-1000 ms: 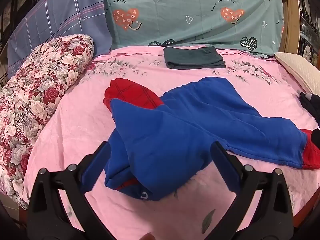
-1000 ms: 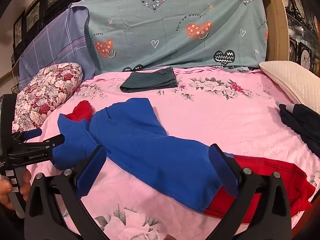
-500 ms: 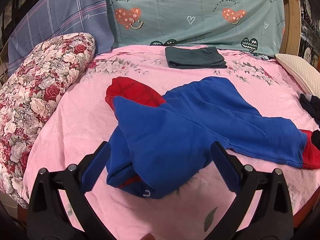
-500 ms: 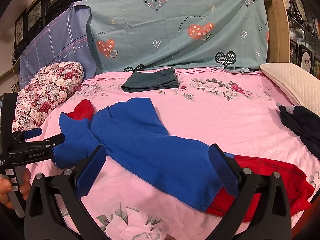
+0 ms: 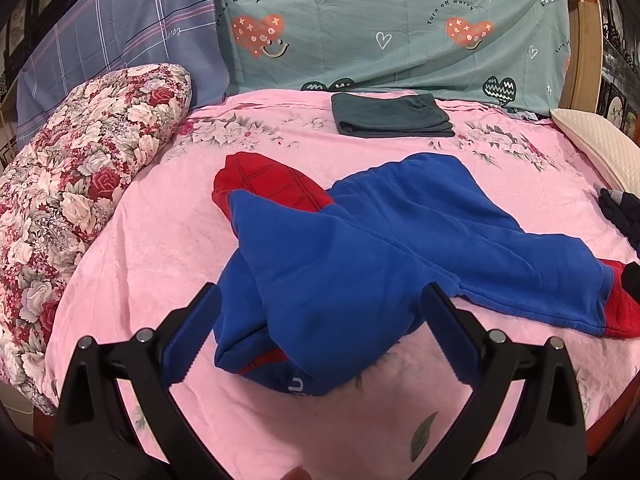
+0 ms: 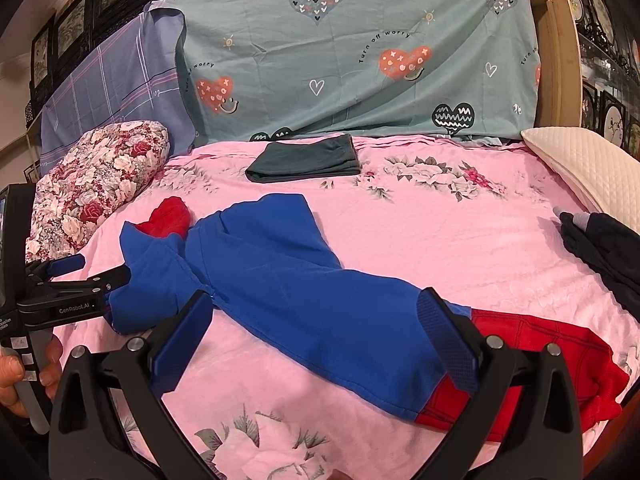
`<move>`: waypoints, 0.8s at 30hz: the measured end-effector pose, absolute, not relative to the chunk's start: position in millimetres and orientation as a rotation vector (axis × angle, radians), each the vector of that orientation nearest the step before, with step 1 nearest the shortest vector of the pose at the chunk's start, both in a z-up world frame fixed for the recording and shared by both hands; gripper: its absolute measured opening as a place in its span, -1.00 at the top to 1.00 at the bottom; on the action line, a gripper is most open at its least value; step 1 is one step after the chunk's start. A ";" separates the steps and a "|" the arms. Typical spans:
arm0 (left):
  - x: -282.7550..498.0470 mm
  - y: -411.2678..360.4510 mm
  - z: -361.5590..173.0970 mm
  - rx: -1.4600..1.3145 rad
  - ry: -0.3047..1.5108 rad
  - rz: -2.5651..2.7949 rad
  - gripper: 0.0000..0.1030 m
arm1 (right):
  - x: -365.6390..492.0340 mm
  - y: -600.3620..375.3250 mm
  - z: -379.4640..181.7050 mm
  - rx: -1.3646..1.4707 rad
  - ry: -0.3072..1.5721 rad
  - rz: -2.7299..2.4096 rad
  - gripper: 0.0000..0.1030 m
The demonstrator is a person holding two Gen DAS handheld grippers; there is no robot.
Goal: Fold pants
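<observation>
Blue pants with red cuffs (image 5: 380,248) lie crumpled on the pink bed. One leg is doubled over the waist end at the near left; the other leg stretches right to a red cuff (image 6: 532,364). My left gripper (image 5: 320,336) is open, its jaws on either side of the bunched waist end, just in front of it. It also shows in the right wrist view (image 6: 92,272), at the cloth's left edge. My right gripper (image 6: 320,340) is open above the stretched leg, near the red cuff.
A folded dark green garment (image 5: 392,120) lies at the back of the pink floral sheet (image 5: 160,240). A floral pillow (image 5: 72,184) is at the left, a cream pillow (image 6: 580,168) and dark clothes (image 6: 600,248) at the right. Teal and purple sheets hang behind.
Both views have shifted very slightly closer to the pants. The pants and both open grippers look the same otherwise.
</observation>
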State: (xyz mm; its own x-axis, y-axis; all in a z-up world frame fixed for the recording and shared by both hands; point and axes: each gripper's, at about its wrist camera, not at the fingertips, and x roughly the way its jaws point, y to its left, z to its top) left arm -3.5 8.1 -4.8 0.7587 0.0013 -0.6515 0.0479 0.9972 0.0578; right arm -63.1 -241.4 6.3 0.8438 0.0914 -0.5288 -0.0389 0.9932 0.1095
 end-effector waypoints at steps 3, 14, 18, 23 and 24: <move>-3.6 8.2 -5.0 0.072 0.710 -0.026 -0.96 | -63.0 -241.1 6.0 0.096 0.563 0.068 -0.97; -3.4 7.2 -6.2 0.070 0.713 -0.025 -0.96 | -63.3 -240.3 5.2 0.096 0.564 0.068 -0.97; -3.5 7.0 -6.2 0.072 0.712 -0.024 -0.96 | -62.8 -240.9 5.6 0.095 0.562 0.068 -0.97; -3.8 6.9 -6.2 0.072 0.713 -0.025 -0.96 | -63.5 -239.9 4.7 0.094 0.563 0.068 -0.97; -4.0 6.6 -6.2 0.072 0.713 -0.025 -0.96 | -63.2 -240.1 4.9 0.094 0.562 0.067 -0.97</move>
State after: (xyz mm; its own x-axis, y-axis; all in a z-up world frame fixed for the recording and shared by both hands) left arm -4.0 6.6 -6.2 0.7560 0.0017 -0.6545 0.0475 0.9972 0.0574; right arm -63.2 -240.1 4.9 0.8441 0.0893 -0.5287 -0.0381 0.9935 0.1071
